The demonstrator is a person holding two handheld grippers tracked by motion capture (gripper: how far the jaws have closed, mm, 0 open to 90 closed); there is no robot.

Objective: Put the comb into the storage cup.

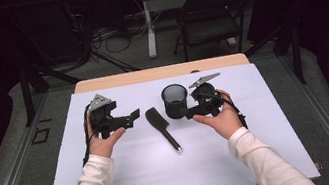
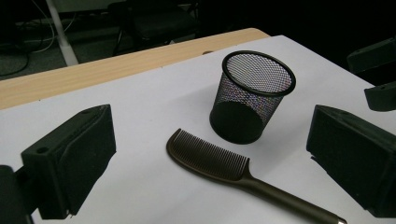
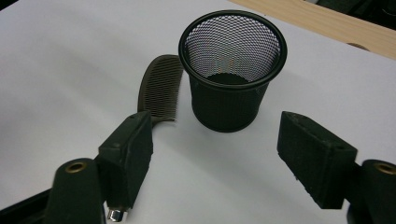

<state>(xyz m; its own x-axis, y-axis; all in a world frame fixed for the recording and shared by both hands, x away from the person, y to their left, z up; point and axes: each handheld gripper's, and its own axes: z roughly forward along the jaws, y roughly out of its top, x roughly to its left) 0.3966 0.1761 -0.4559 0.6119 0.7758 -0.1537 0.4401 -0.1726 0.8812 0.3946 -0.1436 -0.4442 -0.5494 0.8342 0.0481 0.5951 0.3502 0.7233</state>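
Across the pale wooden table (image 1: 159, 72) lies a large white paper sheet (image 1: 131, 179) that carries everything you are working with. Beyond the far edge stand a dark folding chair (image 1: 213, 16) and a white table leg (image 1: 148, 24) on the grey floor.

On the sheet, the largest item is the black wire-mesh cup (image 1: 175, 101), round, upright, mouth up, set toward the far middle of the sheet. Just beside it on its left lies the dark brown plastic comb (image 1: 161, 127), flat on the sheet, toothed end nearest the cup, handle running back toward you and ending in a small metal tip. In the left gripper view a narrow strip of sheet shows between comb and cup base, so the two appear apart.

Your left claw (image 1: 135, 115) is held above the sheet to the left of the comb, pointing toward it. Its jaws stand wide with nothing between them; in the left gripper view the comb and cup sit ahead, framed by the two black pads (image 2: 70, 158).

Your right claw (image 1: 189, 114) is held just right of the cup, pointing at its lower wall. Its jaws stand partly spread and grip nothing; in the right gripper view the cup stands ahead of the pads (image 3: 128, 154), not touched.
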